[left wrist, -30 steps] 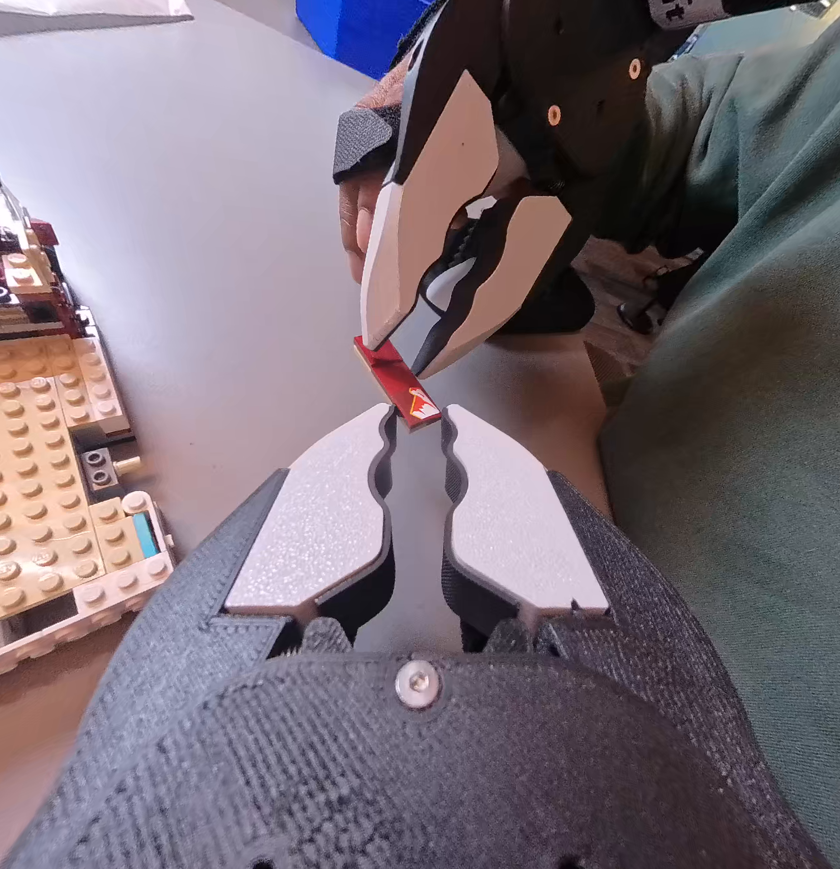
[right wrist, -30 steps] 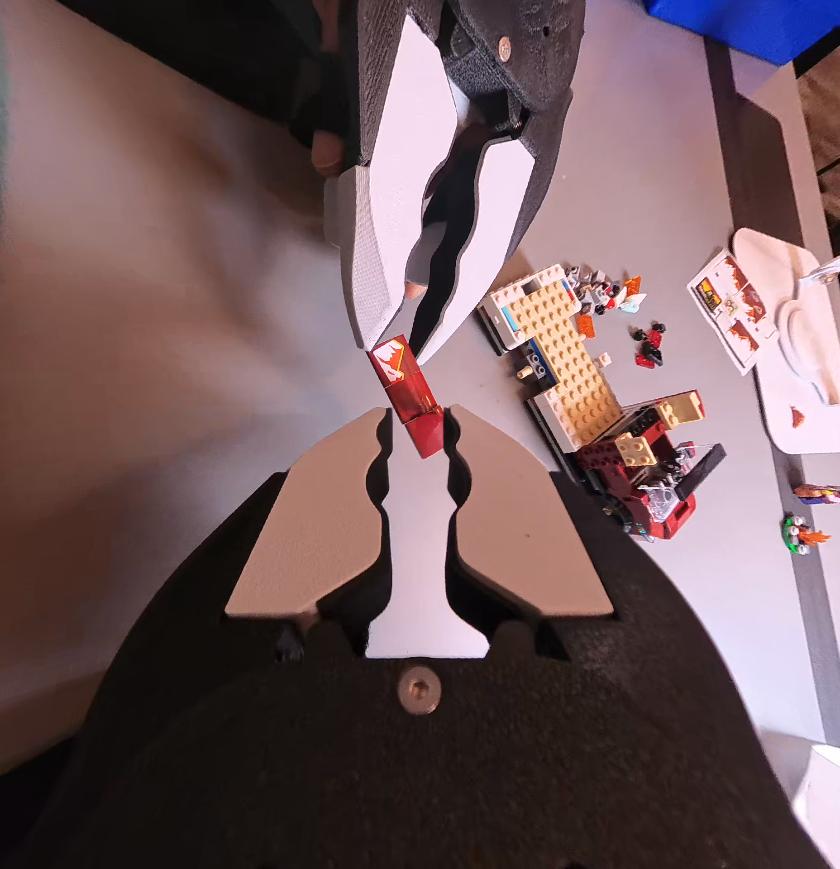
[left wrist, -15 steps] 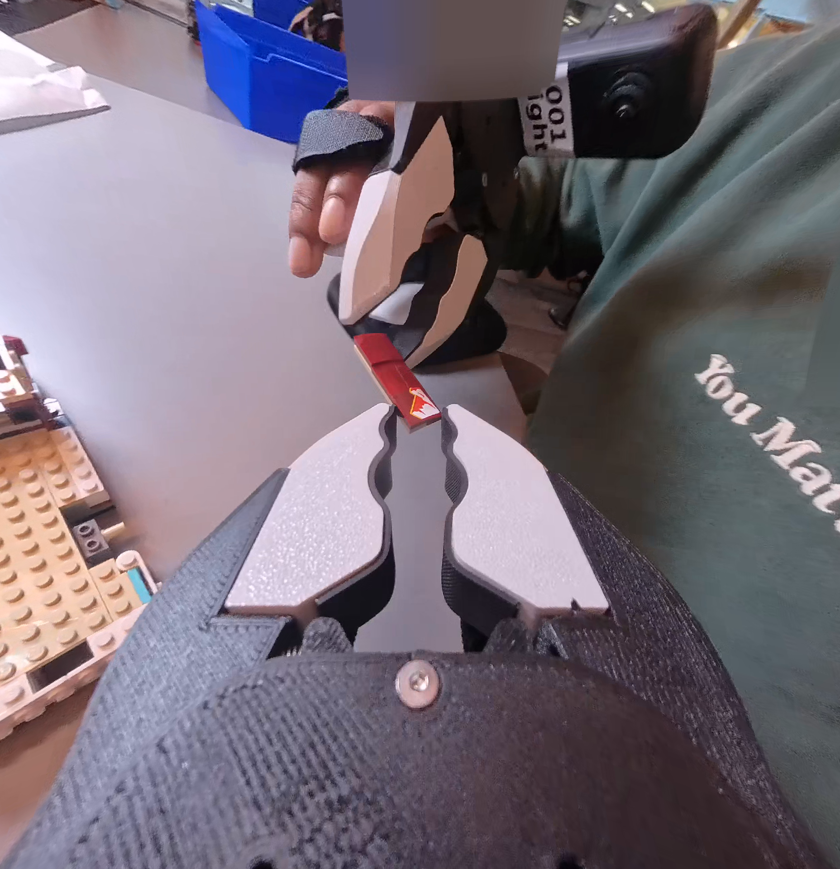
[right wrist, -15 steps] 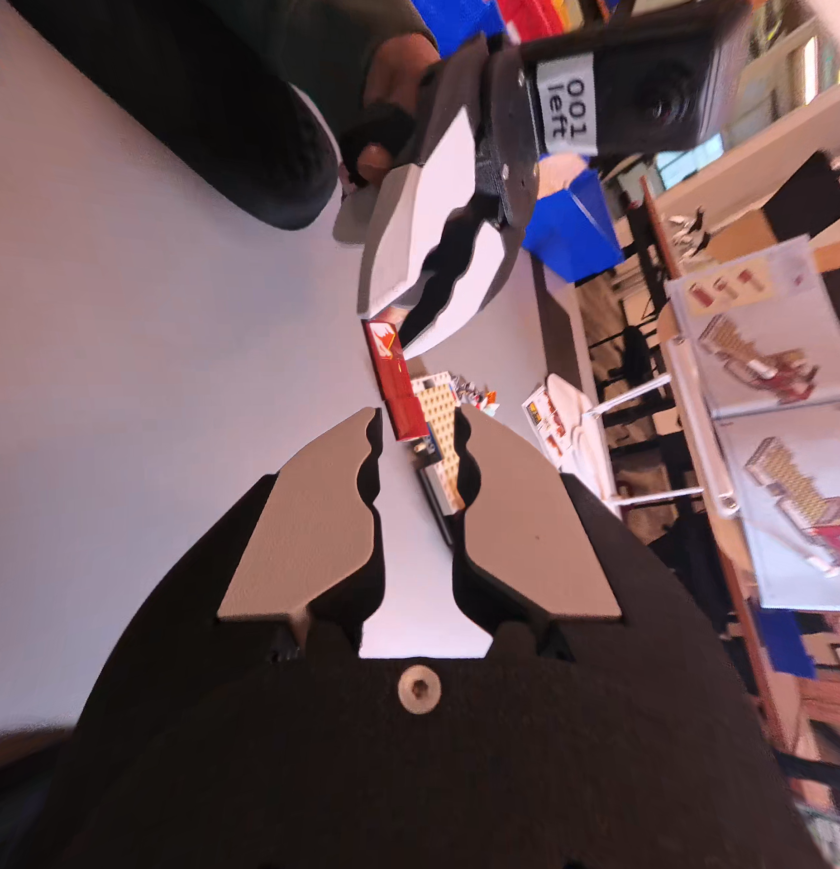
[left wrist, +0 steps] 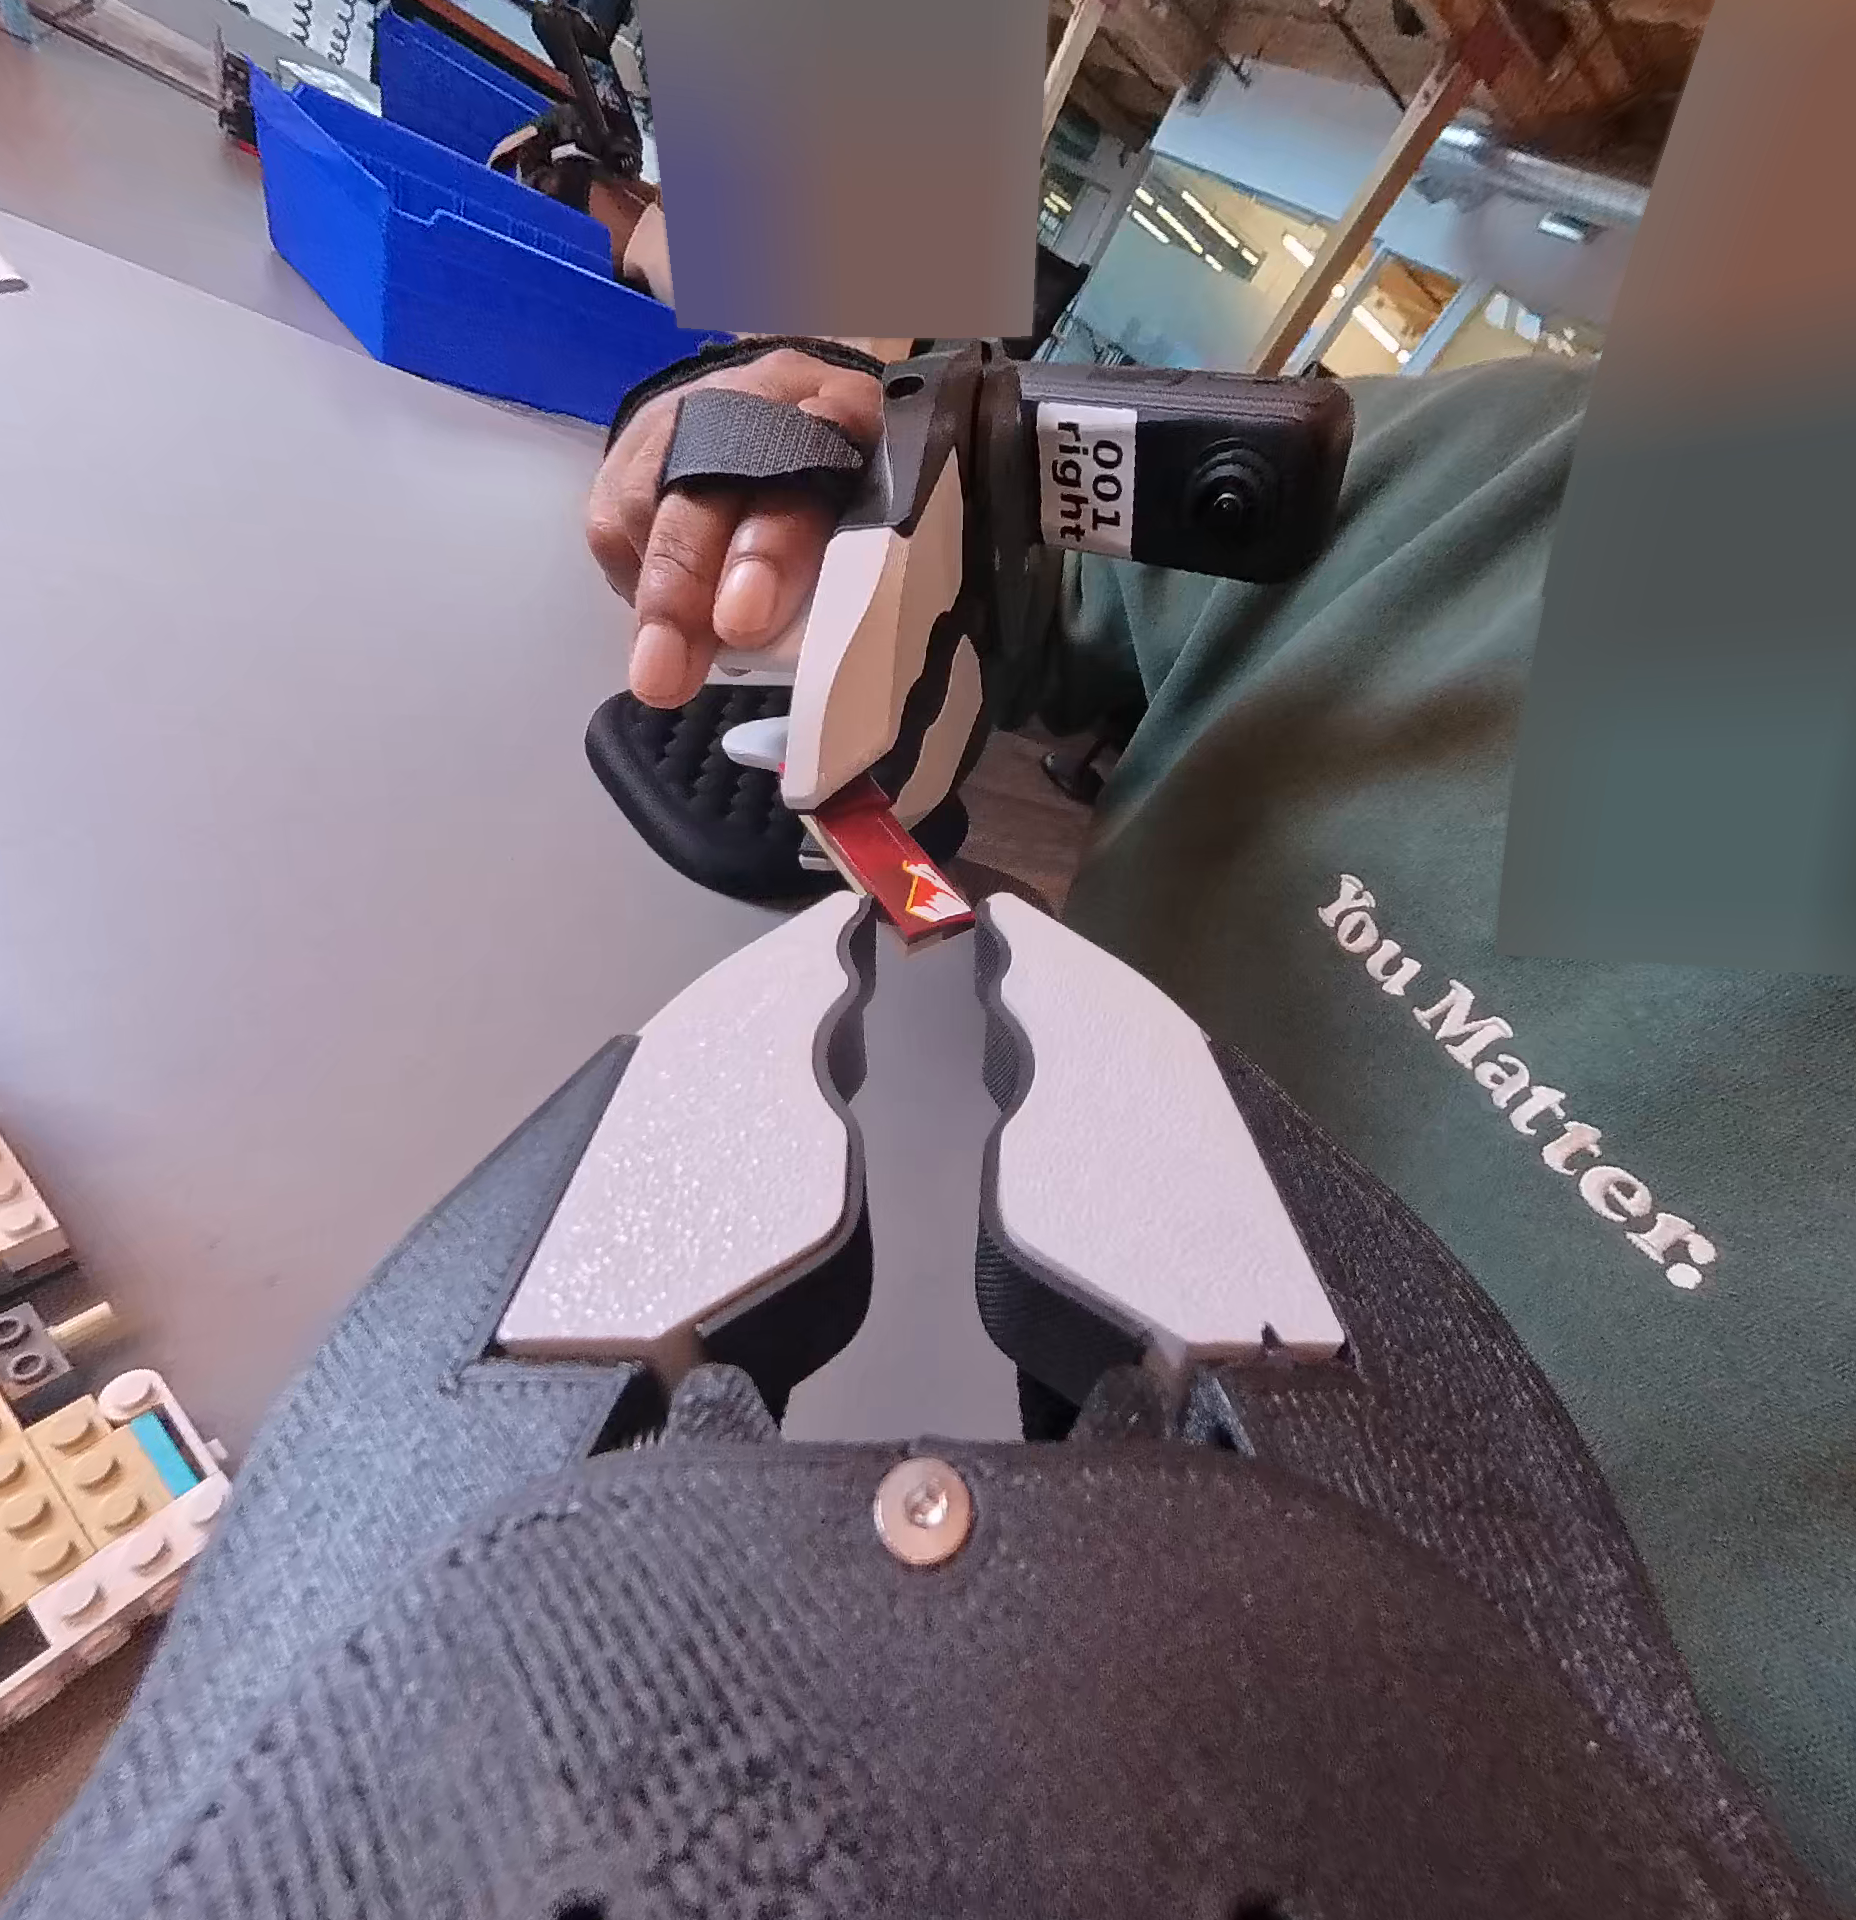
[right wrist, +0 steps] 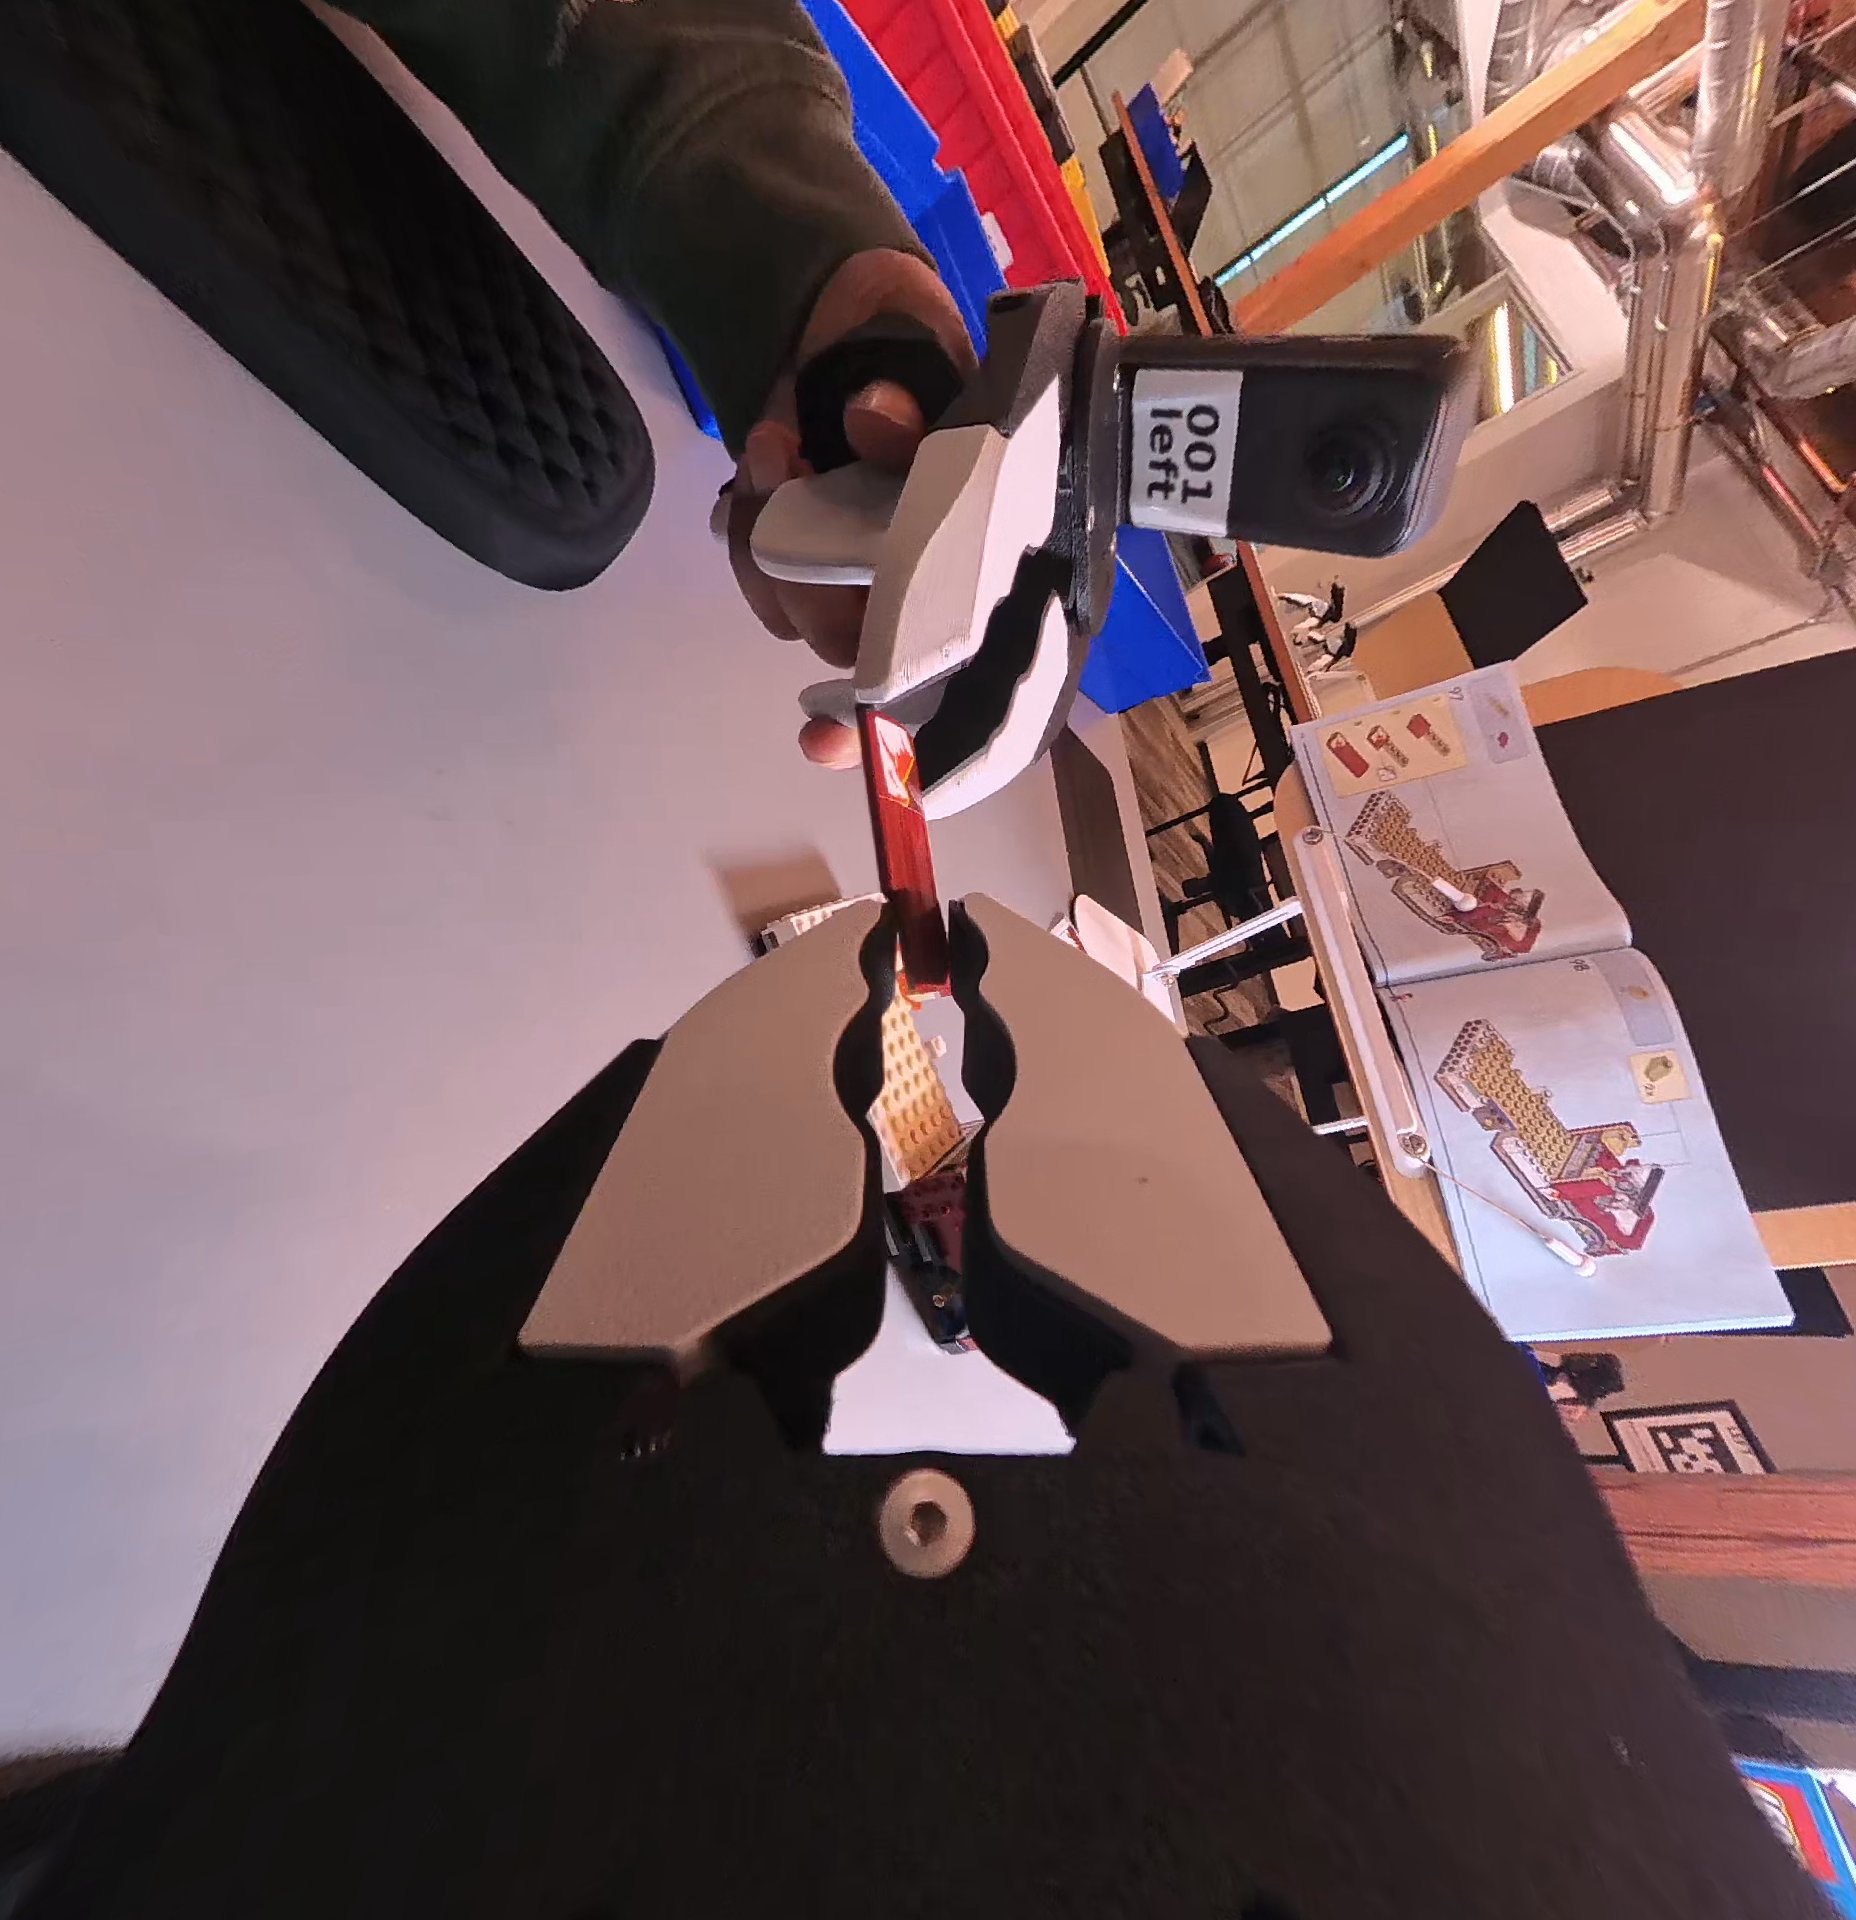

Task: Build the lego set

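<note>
1. While both grippers meet in the air above the grey table point(left wrist: 280, 644), the left gripper point(left wrist: 919, 920) pinches the printed end of the red lego strip point(left wrist: 898, 868).
2. Right gripper point(right wrist: 922, 920) clamps the strip's plain end.
3. Tan lego build point(left wrist: 41, 1455) lies on the table at far left, well apart.

Dark red lego strip point(left wrist: 896, 864), printed end, held aloft between both tongs; tan lego build point(left wrist: 41, 1455) on table.

You work at a grey table point(left wrist: 280, 623) with a blue bin point(left wrist: 456, 270) at eleven o'clock. At one o'clock, daylight comes through windows point(left wrist: 1423, 301) behind slanted wooden beams point(left wrist: 1350, 208); silver ducts point(right wrist: 1682, 208) run overhead.
</note>
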`<state>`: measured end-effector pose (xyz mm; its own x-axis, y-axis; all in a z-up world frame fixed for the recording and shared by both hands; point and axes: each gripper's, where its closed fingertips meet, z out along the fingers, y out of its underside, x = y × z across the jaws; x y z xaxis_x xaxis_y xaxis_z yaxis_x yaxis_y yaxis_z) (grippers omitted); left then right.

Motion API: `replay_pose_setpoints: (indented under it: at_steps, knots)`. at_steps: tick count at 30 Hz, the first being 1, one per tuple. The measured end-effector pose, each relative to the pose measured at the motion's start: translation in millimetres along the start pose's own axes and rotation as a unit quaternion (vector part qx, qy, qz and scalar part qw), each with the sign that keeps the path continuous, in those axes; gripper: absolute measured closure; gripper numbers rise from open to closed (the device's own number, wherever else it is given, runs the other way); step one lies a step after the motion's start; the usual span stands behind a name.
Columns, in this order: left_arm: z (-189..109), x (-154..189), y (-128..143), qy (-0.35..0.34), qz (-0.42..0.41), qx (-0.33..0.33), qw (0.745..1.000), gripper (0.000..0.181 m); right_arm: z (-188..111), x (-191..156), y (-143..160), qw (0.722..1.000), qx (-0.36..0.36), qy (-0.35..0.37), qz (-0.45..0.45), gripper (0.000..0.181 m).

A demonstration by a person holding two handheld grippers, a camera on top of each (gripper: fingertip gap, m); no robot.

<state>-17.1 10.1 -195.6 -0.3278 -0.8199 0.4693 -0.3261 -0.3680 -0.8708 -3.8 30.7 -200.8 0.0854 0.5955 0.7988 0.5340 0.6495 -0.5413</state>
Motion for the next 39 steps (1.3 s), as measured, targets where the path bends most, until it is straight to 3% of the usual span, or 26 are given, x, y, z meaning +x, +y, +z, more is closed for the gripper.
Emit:
replay_pose_setpoints:
  at_steps: [8,13,17,19,21,31,39]
  knots:
    - [-2.8,-2.2,-9.1,-0.013,-0.004,0.033,0.999,0.162,-1.2,1.9,2.3,0.999,-0.01,-0.004,0.036,0.173]
    - [-3.8,-12.0,-6.5,-0.148,0.139,-0.017,0.979,0.148,0.5,1.7,6.1,0.991,0.0,-0.04,0.124,0.174]
    - [-0.1,-16.9,-9.4,-0.23,0.216,-0.044,0.948,0.157,6.2,-1.3,8.0,0.974,0.002,-0.091,0.206,0.173]
    - [-1.5,-24.2,-6.9,-0.265,0.232,-0.062,0.934,0.17,9.5,-3.0,7.5,0.964,0.002,-0.112,0.24,0.174]
    - [-4.3,-28.9,-7.2,-0.283,0.228,-0.057,0.93,0.171,12.6,-3.8,9.1,0.956,-0.005,-0.126,0.266,0.174]
    - [-9.6,-31.2,-8.2,-0.299,0.187,-0.021,0.936,0.172,16.5,-2.6,9.3,0.935,-0.026,-0.146,0.323,0.175]
    - [-9.5,-30.2,-6.3,-0.294,0.21,-0.015,0.932,0.172,16.8,-3.9,9.0,0.939,-0.026,-0.143,0.313,0.175]
